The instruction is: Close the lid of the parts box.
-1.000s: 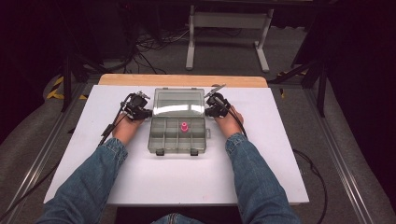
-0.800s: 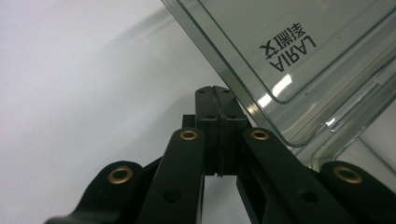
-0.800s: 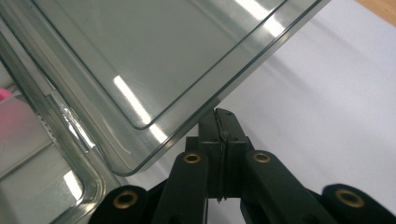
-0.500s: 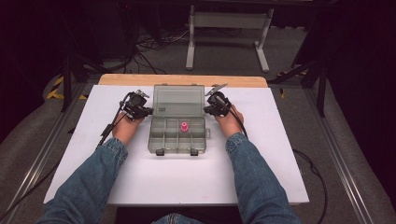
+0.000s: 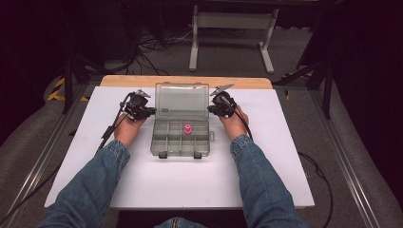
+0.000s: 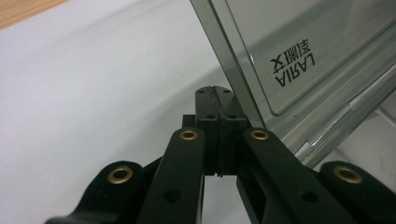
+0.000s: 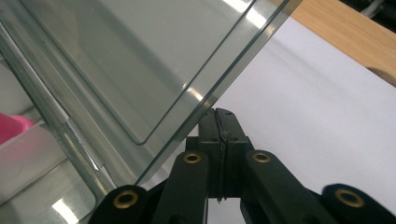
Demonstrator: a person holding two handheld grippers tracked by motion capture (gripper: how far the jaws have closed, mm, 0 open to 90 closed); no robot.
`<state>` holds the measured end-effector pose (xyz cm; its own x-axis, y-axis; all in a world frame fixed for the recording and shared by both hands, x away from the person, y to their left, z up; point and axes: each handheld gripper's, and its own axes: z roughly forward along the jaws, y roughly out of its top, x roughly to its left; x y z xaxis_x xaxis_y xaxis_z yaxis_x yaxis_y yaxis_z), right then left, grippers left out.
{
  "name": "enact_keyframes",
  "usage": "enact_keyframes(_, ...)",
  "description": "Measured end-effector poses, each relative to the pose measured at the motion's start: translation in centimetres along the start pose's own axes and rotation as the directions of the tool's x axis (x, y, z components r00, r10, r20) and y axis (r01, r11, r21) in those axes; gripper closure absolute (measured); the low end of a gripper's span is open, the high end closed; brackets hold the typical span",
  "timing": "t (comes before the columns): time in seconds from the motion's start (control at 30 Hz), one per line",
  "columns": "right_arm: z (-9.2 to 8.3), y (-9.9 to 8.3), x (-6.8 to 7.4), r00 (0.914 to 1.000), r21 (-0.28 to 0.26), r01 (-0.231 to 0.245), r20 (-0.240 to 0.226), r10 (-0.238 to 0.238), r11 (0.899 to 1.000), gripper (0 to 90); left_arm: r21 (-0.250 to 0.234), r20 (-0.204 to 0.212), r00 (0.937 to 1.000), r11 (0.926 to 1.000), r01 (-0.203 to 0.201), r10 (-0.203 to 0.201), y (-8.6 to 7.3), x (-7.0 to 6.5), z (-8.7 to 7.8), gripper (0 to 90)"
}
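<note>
A white table is carrying a clear plastic compartment box near its middle, so that both forearms are reaching it evenly from the person's side. The box's lid is standing open, tilted back toward the far edge, which is leaving the compartments exposed. A small pink piece is sitting upright in one of the middle compartments, apart from both tools. The left gripper is resting just beside the lid's left edge, and the right gripper is resting just beside its right edge; placed symmetrically like this, they are probably steadying or tipping the lid from both sides. In the left gripper view the left gripper is showing its jaws fully closed, pad against pad, with nothing between them, the tip lying against or very near the lid's rim. In the right gripper view the right gripper is likewise closed on nothing, its tip just under the lid's slanting edge. Closed jaws are giving a blunt point suited to pushing, not pinching.
</note>
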<state>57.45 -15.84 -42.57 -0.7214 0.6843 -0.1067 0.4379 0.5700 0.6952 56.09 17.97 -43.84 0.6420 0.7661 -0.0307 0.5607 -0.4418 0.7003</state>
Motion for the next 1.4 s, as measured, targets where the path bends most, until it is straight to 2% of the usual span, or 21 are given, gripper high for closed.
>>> enact_keyframes(0.33,-0.6,0.3,0.1,0.9999,-0.035,0.014,0.01,-0.013,0.999,90.0,-0.028,-0.005,1.0,0.9996,-0.007,0.007,0.2,-0.1,-0.7,89.6)
enact_keyframes(0.43,-0.8,0.3,0.1,0.9998,-0.045,0.018,0.012,-0.018,0.999,90.0,-0.04,0.002,1.0,0.9992,0.004,-0.004,0.3,-0.1,-0.9,89.5)
enact_keyframes(1.4,-3.1,0.8,0.6,0.9994,-0.116,0.035,-0.004,-0.036,0.993,90.0,-0.063,0.014,0.999,0.9972,-0.042,0.043,0.6,-0.6,-2.7,89.5)
